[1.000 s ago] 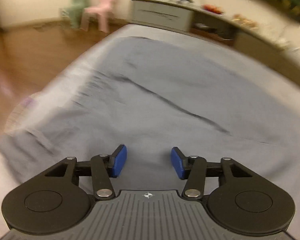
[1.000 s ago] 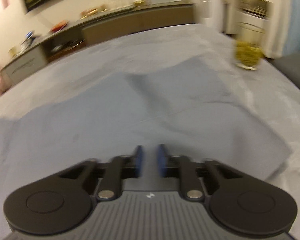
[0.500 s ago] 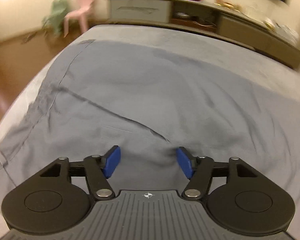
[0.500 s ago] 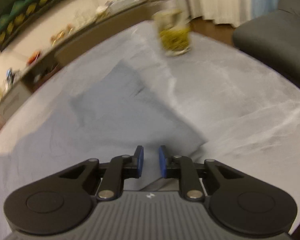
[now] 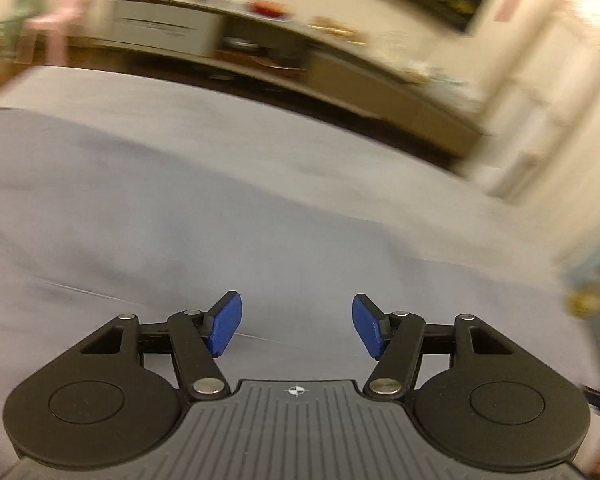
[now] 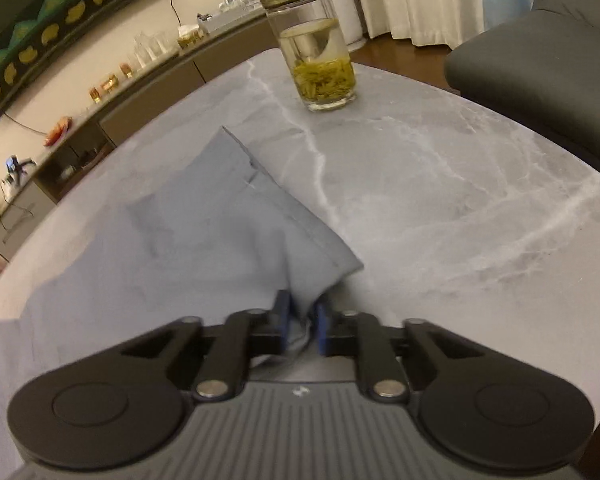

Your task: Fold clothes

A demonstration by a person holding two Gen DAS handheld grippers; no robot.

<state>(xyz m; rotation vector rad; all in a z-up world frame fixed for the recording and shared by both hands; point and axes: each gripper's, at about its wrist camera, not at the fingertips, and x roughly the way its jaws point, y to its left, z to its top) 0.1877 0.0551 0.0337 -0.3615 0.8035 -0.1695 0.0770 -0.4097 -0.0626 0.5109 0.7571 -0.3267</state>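
Now my right gripper is closing on a bunched corner of the grey cloth, which sits between the pads; the grip looks nearly set. My left gripper hangs well open and empty above the same cloth, its view blurred. The cloth lies spread over the marble table, its hemmed edge running toward the tea jar. I judge this the start of a fold: corners being taken. Next, my left must drop to its own edge and pinch it, then both lift together, clear of the jar.
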